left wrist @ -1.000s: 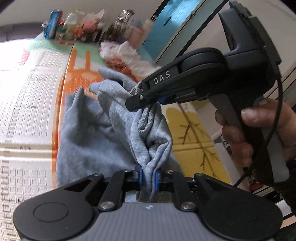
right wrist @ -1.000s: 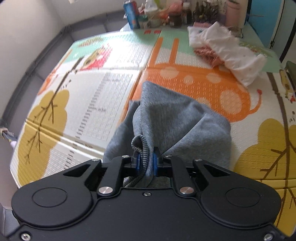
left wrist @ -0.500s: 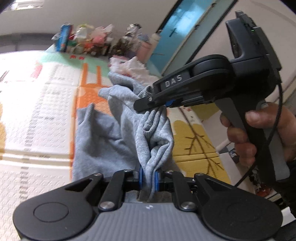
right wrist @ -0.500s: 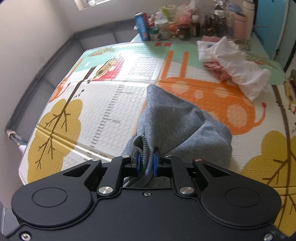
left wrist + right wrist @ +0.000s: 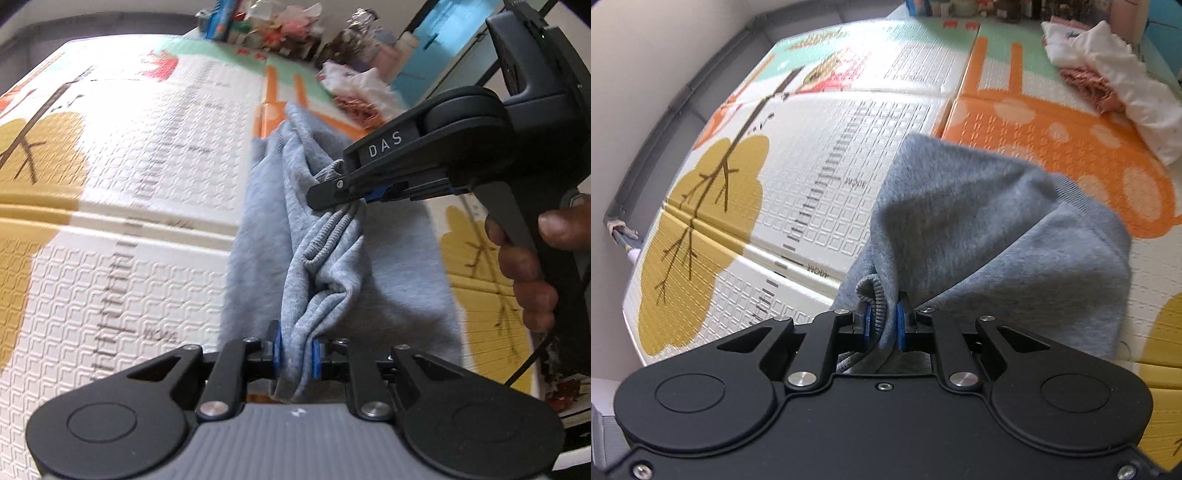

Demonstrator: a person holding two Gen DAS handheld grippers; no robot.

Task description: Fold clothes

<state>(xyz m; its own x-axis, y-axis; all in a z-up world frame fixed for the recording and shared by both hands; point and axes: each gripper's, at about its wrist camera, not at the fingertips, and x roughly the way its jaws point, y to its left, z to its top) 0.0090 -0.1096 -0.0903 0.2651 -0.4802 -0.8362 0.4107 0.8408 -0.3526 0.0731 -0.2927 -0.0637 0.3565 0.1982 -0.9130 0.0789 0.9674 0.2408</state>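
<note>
Shifted since earlier: grey garment (image 5: 325, 258), hanging lower over play mat (image 5: 147, 184); left hand-held gripper (image 5: 295, 350) and right hand-held gripper (image 5: 882, 321) both clenched on its edge.

Mat (image 5: 849, 122) left open; clothes pile (image 5: 1108, 74) far right, seemingly clear.

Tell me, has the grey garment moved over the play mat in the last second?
Yes. In the right wrist view the grey garment has shifted left off the orange animal print toward the white panel.

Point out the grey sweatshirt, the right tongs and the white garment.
grey sweatshirt (image 5: 997, 236): right wrist view, draped body.
right tongs (image 5: 360, 199): left wrist view, tips clamping ribbed hem.
white garment (image 5: 1123, 77): right wrist view, crumpled middle.
</note>
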